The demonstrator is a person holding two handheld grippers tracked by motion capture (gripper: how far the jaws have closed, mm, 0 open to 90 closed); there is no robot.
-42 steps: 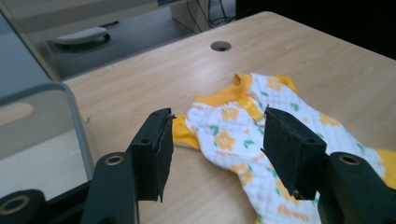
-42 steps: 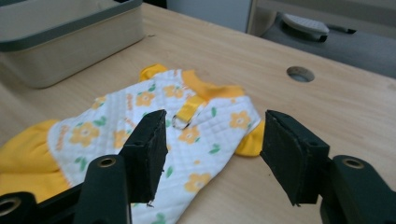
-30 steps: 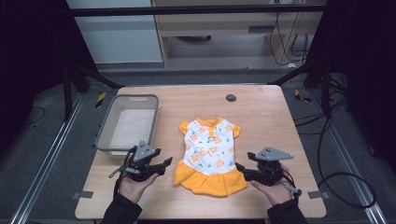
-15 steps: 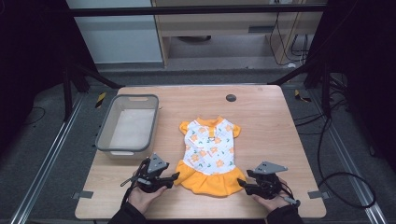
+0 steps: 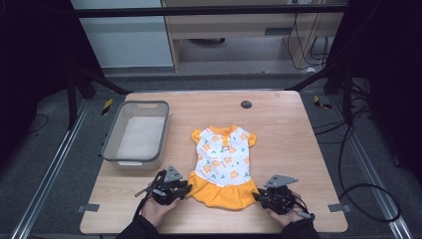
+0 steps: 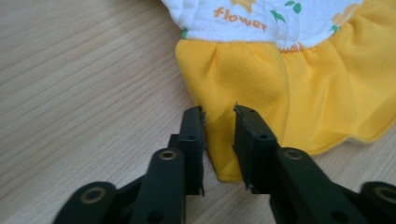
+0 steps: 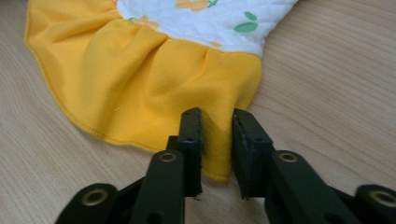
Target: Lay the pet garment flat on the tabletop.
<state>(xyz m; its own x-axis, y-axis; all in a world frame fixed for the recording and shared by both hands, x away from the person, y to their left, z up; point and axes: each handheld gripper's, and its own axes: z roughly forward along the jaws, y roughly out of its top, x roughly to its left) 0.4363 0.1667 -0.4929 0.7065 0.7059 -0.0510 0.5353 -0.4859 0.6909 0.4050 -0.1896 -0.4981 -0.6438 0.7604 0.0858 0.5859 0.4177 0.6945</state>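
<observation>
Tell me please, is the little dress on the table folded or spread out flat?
Spread out flat. The dress lies face up on the table, both sleeves out to the sides and the orange skirt fanned wide, with no fold across it.

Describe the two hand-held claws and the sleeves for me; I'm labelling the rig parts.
The left claw and right claw are black, each with two flat, squared jaws on arms with round pivot holes. A grey three-cornered plate tops each body, and a thin dark cable trails from each. The person's sleeves look dark.

dress (image 5: 225, 164) | white floral top, orange skirt | flat, spread | table centre-front, skirt nearest person
</observation>
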